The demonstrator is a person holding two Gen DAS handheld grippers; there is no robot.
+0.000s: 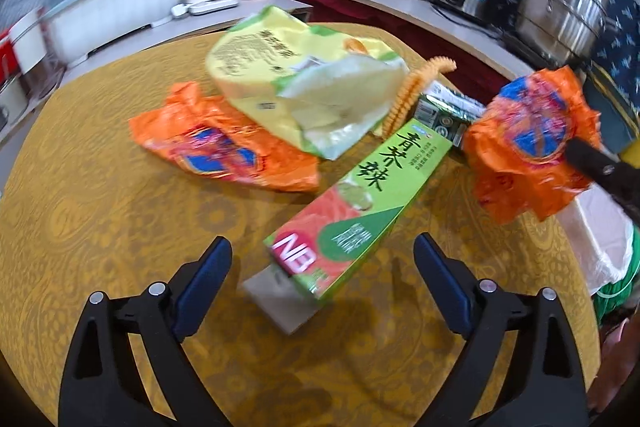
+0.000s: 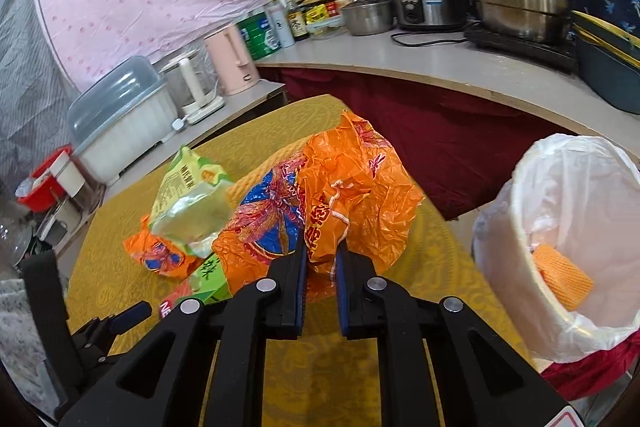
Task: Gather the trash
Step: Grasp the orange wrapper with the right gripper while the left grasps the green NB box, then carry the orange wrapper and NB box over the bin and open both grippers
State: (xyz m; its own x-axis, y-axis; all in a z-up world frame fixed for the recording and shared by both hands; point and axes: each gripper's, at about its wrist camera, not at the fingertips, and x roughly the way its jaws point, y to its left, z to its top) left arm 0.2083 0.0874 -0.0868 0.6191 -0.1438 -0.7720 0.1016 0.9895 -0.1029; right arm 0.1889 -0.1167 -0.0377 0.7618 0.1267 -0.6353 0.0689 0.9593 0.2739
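Gold tablecloth (image 1: 100, 219) carries the litter. Only the right wrist view shows the lined bin (image 2: 520, 211) just off the cloth's edge, beside the right gripper (image 2: 322, 259) pinching an orange wrapper (image 2: 360, 187). Left gripper (image 1: 324, 255) gapes before the green carton (image 1: 360, 211).

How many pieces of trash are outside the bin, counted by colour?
Orange wrappers: 2, one on the table, one held in the right gripper
Yellow-green bag: 1
Green boxes: 2, long box, small carton
Orange foam net: 1
Total: 6
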